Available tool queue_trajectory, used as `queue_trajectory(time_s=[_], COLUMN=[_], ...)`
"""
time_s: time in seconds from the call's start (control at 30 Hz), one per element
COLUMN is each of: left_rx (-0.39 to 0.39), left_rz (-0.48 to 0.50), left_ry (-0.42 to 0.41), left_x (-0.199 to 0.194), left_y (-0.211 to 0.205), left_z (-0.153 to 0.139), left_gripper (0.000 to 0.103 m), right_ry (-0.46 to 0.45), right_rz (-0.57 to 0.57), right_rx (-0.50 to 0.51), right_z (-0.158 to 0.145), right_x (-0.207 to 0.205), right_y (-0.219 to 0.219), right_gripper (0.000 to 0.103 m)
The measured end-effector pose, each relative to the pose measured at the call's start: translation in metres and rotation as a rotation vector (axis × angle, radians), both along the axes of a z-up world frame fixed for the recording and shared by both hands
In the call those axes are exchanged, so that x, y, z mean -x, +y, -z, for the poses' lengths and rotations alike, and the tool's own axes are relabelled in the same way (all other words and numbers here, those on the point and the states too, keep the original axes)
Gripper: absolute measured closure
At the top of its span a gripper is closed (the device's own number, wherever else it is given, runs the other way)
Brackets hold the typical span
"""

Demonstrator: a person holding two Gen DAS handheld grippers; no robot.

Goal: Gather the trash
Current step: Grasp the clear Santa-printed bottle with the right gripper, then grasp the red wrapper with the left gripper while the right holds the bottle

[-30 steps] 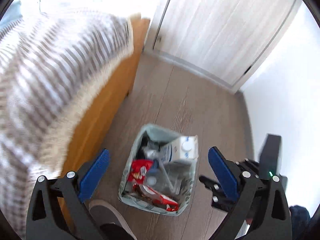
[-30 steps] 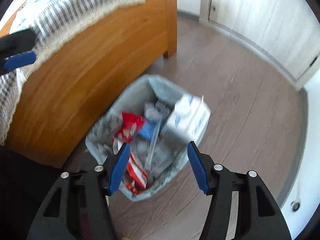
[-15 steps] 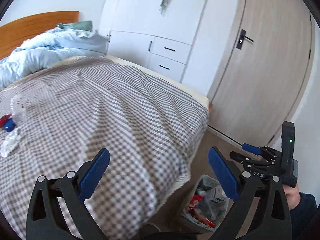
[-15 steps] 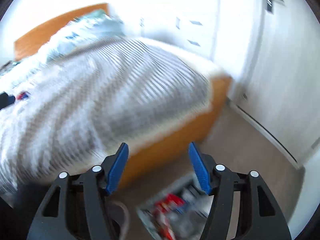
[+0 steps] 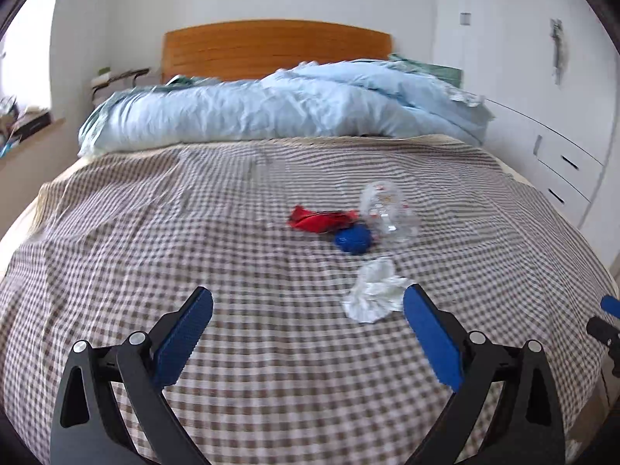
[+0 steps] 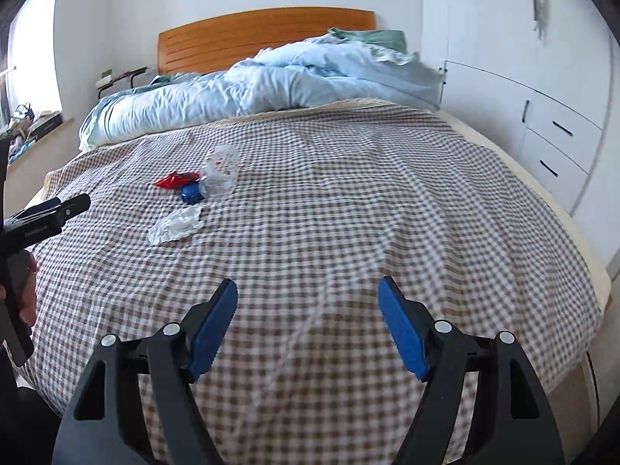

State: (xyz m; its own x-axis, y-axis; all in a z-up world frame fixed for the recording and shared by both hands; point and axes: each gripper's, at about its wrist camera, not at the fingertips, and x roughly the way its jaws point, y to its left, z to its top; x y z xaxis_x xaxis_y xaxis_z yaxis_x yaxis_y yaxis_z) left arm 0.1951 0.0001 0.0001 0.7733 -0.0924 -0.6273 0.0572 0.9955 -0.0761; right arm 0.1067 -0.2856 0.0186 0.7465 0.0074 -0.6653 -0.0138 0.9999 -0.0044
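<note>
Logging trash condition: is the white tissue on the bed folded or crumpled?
Crumpled: the white tissue lies bunched and wrinkled with ragged edges on the checked bedspread.

It was a bedroom in a home. A bed [image 5: 116, 232] with a checked cover, a rumpled blue duvet [image 5: 271, 108] and a wooden headboard [image 5: 271, 46] stood beside white wardrobes [image 6: 503, 38].
</note>
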Motion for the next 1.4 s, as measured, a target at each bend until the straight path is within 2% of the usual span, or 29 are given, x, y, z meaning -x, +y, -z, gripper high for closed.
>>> queue_trajectory(time_s=[0.07,0.2,0.47,0.53,0.67,0.7,0.73,0.9,1.03,1.2,1.23,1.3,1.4], left_rx=[0.058,0.142,0.134,0.148,0.156,0.145,0.133,0.14,0.154,0.135,0.152,0.247,0.385], left_rz=[-0.087,-0.142,-0.143,-0.15,-0.165,-0.173,-0.18,-0.178,-0.167,-0.1,-0.067,-0.002,0.023], left_ry=[0.067,0.124,0.146,0.147,0.144,0.152,0.16,0.168,0.165,0.143,0.134,0.139,0.229], left_x=[-0.014,-0.022,-0.034,-0.034,-0.036,-0.037,-0.038,-0.041,-0.043,-0.053,-0.059,-0.076,-0.126], left_y=[0.027,0.05,0.051,0.053,0.054,0.054,0.053,0.051,0.049,0.034,0.032,0.033,0.033], left_z=[0.009,0.021,0.033,0.033,0.036,0.038,0.041,0.045,0.047,0.05,0.048,0.046,0.047], left_gripper=[0.008,0.008,0.008,0.008,0.008,0.008,0.008,0.008,0.008,0.008,0.008,0.008,0.008], right_ry=[-0.007,-0.01,0.102,0.138,0.145,0.135,0.122,0.08,0.022,-0.026,-0.047,-0.071,-0.089], right_rz=[-0.031,-0.078,-0.073,-0.062,-0.017,-0.019,-0.025,-0.035,-0.085,-0.1,-0.087,-0.052,-0.04], right_rx=[0.0,-0.047,-0.118,-0.186,-0.203,-0.207,-0.215,-0.229,-0.181,-0.193,-0.198,-0.229,-0.256], right_z=[0.003,0.016,0.052,0.061,0.072,0.071,0.073,0.065,0.044,0.025,0.022,0.019,0.02], right_x=[-0.023,-0.073,-0.188,-0.21,-0.234,-0.233,-0.232,-0.216,-0.18,-0.129,-0.117,-0.099,-0.079], right_y=[0.022,0.054,0.099,0.099,0.1,0.099,0.1,0.092,0.092,0.077,0.072,0.062,0.055], right_gripper=[0.031,0.031,0.031,0.031,0.031,0.033,0.044,0.045,0.045,0.045,0.045,0.045,0.045])
